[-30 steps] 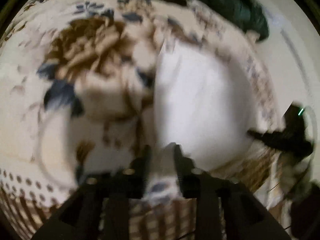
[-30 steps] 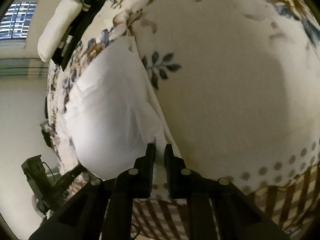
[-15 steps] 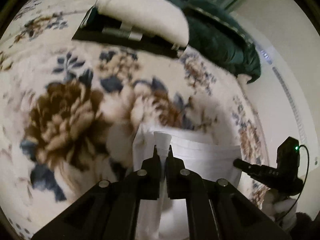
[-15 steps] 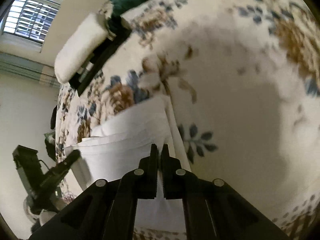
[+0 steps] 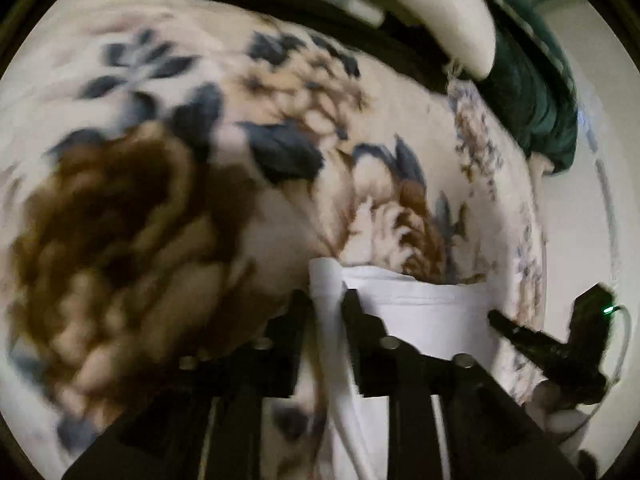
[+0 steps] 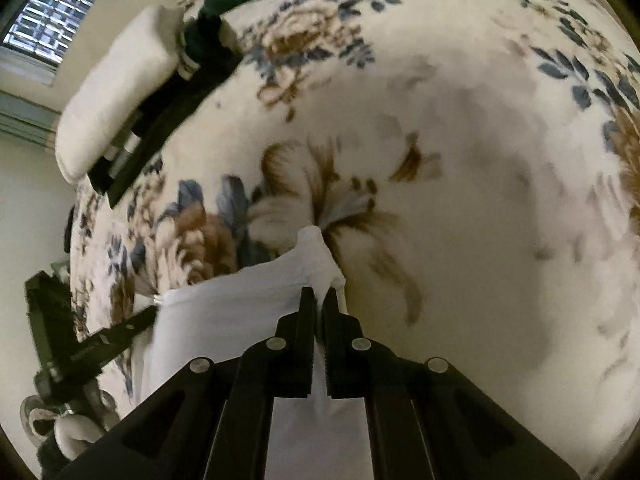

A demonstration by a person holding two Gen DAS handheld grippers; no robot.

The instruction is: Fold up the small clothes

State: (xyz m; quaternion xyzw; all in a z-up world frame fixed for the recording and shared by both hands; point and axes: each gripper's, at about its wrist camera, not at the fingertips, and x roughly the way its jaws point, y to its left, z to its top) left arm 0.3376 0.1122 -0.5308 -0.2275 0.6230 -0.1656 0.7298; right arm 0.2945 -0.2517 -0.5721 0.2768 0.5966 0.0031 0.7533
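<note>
The white garment [image 6: 240,300] hangs low in the middle of both views, stretched between the two tools above a floral blanket [image 6: 460,140]. In the right wrist view its top edge runs from lower left up to a bunched corner at centre frame; in the left wrist view the cloth [image 5: 420,300] spans from bottom centre toward the lower right.

The right gripper [image 6: 318,300] is pinched closed on that bunched corner, with fabric showing in the narrow slot between its jaws. The left gripper [image 5: 326,304] has a strip of the cloth running between its fingers; they look clamped on it, though blur softens that view.

The step seems to be carrying the held edge over to make a fold. To do it well, keep both corners level and the edge taut, move the two tools together, and lay the cloth down flat before letting go. Uneven travel would skew the fold.

A pale pillow [image 6: 116,88] lies at upper left, a dark green cloth [image 5: 532,92] at upper right.
</note>
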